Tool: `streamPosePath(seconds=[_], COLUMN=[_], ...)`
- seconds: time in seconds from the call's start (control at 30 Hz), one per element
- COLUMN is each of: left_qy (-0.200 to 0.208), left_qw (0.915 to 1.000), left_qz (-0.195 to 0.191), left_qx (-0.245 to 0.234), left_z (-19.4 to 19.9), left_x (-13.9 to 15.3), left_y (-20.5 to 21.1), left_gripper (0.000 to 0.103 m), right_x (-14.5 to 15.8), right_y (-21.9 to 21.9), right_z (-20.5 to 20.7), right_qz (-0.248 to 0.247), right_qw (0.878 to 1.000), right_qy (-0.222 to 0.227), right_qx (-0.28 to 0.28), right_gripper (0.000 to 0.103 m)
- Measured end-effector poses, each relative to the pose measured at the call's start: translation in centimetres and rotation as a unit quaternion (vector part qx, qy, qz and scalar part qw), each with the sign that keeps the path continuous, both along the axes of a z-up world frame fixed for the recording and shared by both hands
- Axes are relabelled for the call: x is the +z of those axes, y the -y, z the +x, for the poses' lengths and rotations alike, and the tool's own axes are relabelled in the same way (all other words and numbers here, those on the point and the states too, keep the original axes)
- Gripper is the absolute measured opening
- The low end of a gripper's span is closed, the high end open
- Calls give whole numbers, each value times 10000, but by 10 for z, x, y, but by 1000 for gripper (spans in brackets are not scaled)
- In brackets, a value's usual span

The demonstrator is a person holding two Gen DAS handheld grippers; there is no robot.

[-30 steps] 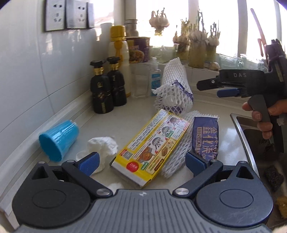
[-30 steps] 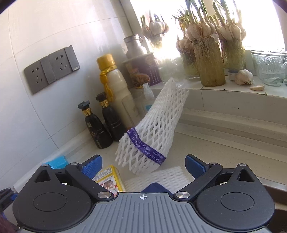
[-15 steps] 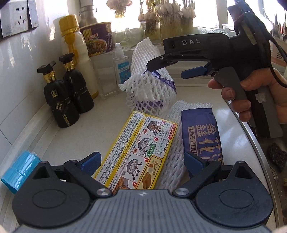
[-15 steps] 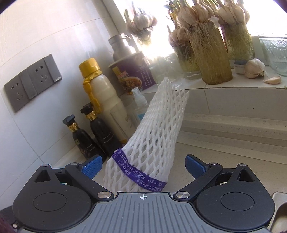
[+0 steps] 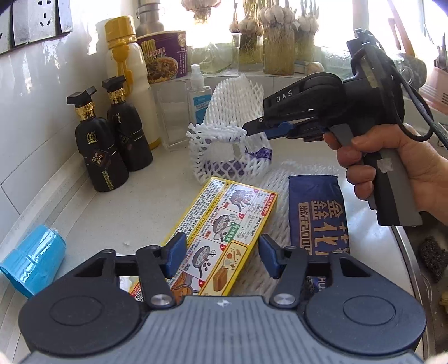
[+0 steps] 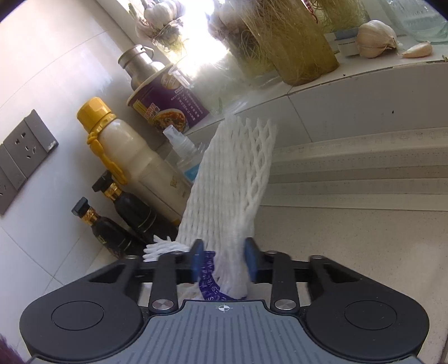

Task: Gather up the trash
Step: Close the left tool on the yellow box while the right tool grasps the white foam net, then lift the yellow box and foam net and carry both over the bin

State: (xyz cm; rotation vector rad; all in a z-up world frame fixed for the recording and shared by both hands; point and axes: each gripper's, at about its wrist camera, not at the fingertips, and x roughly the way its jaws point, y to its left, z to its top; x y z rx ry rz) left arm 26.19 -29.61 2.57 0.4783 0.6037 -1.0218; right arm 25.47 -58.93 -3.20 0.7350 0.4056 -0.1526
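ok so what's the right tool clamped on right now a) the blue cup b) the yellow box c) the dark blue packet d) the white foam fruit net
d: in the right wrist view the right tool has its blue pads pinched onto the white foam fruit net at the purple band, while the yellow box lies untouched on the counter.

A home kitchen: tiled wall with sockets (image 5: 36, 22), dark sauce bottles (image 5: 100, 145) and a purple noodle cup (image 5: 165, 56) on the pale bench (image 5: 134, 201), sprouting garlic jars (image 5: 280, 47) along the sunny windowsill, sink rim (image 5: 408, 252) alongside.
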Motion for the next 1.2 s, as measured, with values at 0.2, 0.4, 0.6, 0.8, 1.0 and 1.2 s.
streamPosePath(seconds=[0.2, 0.4, 0.6, 0.8, 1.0, 1.2], left_qy=[290, 533, 188, 159, 274, 542], left_qw=[9993, 9962, 9962, 9969, 9979, 9975], left_qz=[219, 487, 737, 726, 573, 444], left_qx=[-42, -487, -434, -259, -147, 98], left_z=[-11, -12, 11, 24, 20, 8], left_x=[4, 1, -12, -17, -6, 12], left_y=[8, 15, 25, 26, 20, 18], left_gripper=[38, 93, 102, 90, 54, 32], right_x=[4, 11, 18, 8, 5, 30], right_y=[-4, -5, -10, -5, -2, -8], right_z=[-11, -19, -24, -18, -22, -38], right_qz=[-118, -161, -488, -440, -143, -189], right_qw=[9998, 9993, 9970, 9975, 9982, 9968], right_qy=[137, 191, 257, 163, 311, 565], right_qx=[30, 287, 550, 537, 484, 537], right_gripper=[11, 11, 11, 10, 9, 9])
